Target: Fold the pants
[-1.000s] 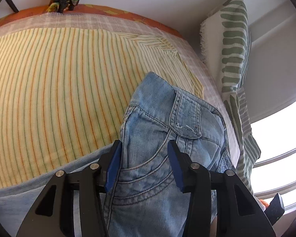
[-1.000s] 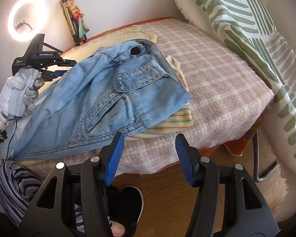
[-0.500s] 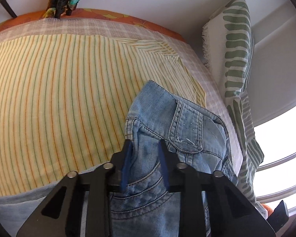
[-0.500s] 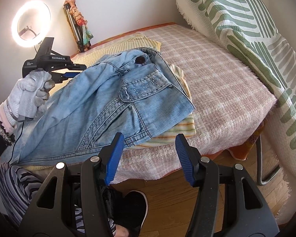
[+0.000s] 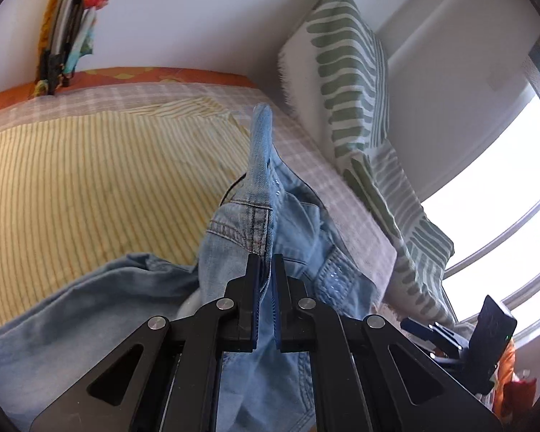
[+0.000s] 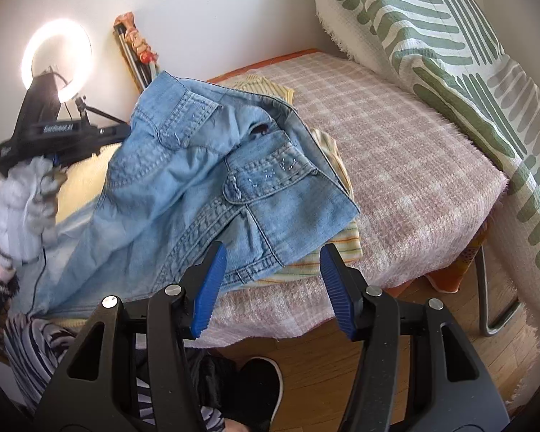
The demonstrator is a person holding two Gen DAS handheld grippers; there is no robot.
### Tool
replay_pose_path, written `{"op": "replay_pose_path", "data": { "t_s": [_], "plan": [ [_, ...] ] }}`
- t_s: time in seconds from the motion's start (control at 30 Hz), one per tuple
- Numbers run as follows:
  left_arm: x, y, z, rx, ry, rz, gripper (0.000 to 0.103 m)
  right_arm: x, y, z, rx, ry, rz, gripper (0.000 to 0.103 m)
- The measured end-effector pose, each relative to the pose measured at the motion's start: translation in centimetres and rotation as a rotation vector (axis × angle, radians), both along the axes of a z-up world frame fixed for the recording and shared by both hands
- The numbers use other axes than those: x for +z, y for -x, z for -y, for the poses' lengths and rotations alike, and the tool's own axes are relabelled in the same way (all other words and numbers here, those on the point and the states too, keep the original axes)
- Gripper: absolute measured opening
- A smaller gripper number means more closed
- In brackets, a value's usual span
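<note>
Light blue denim pants (image 6: pixel 205 194) lie on a bed, waist end to the right over a yellow striped cloth (image 6: pixel 345 244). My left gripper (image 5: pixel 265 262) is shut on a fold of the pants (image 5: pixel 259 187) near the waistband and lifts it, so the fabric stands up in a ridge. It also shows in the right wrist view (image 6: pixel 57 136), held by a gloved hand at the left. My right gripper (image 6: pixel 268 270) is open and empty, off the bed's near edge just below the pants' waist end.
A pink checked blanket (image 6: pixel 414 165) covers the bed. A green and white striped cushion (image 6: pixel 450 46) leans at the right. A ring light (image 6: pixel 55 57) stands at the back left. Wooden floor (image 6: pixel 324 360) and a shoe (image 6: pixel 259 388) lie below.
My left gripper closed on the denim and lifted it, raising the waist part off the bed. My right gripper stayed open and moved a little closer to the pants.
</note>
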State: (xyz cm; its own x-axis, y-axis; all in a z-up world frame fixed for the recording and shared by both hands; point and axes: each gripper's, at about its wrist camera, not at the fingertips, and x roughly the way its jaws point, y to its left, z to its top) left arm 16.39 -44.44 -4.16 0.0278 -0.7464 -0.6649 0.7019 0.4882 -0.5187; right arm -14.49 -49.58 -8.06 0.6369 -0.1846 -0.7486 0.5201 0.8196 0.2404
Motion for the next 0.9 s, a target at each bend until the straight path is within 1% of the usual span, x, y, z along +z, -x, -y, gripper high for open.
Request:
{"op": "replay_pose_path", "data": {
  "t_s": [0.07,0.13,0.17,0.2,0.27,0.33,0.37,0.4,0.47,0.53,0.57,0.63,0.67,0.73,0.77,0.8,0.9],
  "plan": [
    [0.2,1.4,0.4,-0.040,0.009,-0.002,0.004,0.6,0.1,0.5,-0.008,-0.014,0.024,0.056],
    [0.2,3.3,0.8,-0.092,0.005,0.004,0.004,1.1,0.1,1.3,-0.017,-0.057,0.067,0.057],
    [0.1,4.1,1.0,-0.113,-0.003,0.012,0.004,1.3,0.2,1.8,-0.023,-0.094,0.096,0.059],
    [-0.1,5.0,1.2,-0.140,-0.012,0.011,0.004,1.4,0.1,2.6,-0.023,-0.154,0.136,0.065],
    [-0.7,6.8,1.7,-0.199,-0.036,0.008,0.004,1.5,-0.1,4.1,-0.038,-0.254,0.208,0.067],
    [-0.6,8.2,1.8,-0.225,-0.073,0.069,0.004,1.4,-1.0,5.3,-0.039,-0.325,0.249,0.067],
    [-0.3,8.3,1.5,-0.230,-0.074,0.081,0.004,1.3,-1.6,5.5,-0.049,-0.335,0.247,0.067],
    [0.2,8.0,1.1,-0.220,-0.074,0.087,0.005,1.2,-2.1,5.7,-0.057,-0.339,0.240,0.067],
    [1.1,6.3,-0.3,-0.170,-0.066,0.088,0.010,1.0,-3.1,5.6,-0.046,-0.349,0.225,0.067],
    [1.4,3.7,-2.0,-0.098,-0.074,0.067,0.032,0.8,-3.8,5.3,-0.043,-0.342,0.202,0.067],
    [1.3,2.7,-2.7,-0.067,-0.075,0.057,0.036,0.6,-4.1,5.1,-0.039,-0.340,0.196,0.067],
    [0.5,0.1,-3.4,-0.034,-0.100,0.021,0.051,0.3,-4.6,4.9,-0.032,-0.337,0.186,0.067],
    [0.0,-0.9,-3.4,-0.030,-0.127,0.017,0.054,0.1,-4.9,4.6,-0.030,-0.332,0.175,0.067],
    [-1.3,-3.1,-3.7,0.035,-0.159,0.018,0.055,-0.2,-5.2,4.4,-0.025,-0.322,0.158,0.067],
    [-2.1,-3.9,-3.9,0.056,-0.173,0.004,0.055,-0.4,-5.4,4.3,-0.020,-0.315,0.149,0.067],
    [-2.9,-5.0,-3.9,0.083,-0.177,-0.023,0.055,-0.5,-5.5,4.2,-0.018,-0.309,0.142,0.067],
    [-5.3,-7.6,-4.2,0.135,-0.131,-0.144,0.055,-0.5,-5.8,3.9,-0.007,-0.287,0.122,0.067]
  ]
}}
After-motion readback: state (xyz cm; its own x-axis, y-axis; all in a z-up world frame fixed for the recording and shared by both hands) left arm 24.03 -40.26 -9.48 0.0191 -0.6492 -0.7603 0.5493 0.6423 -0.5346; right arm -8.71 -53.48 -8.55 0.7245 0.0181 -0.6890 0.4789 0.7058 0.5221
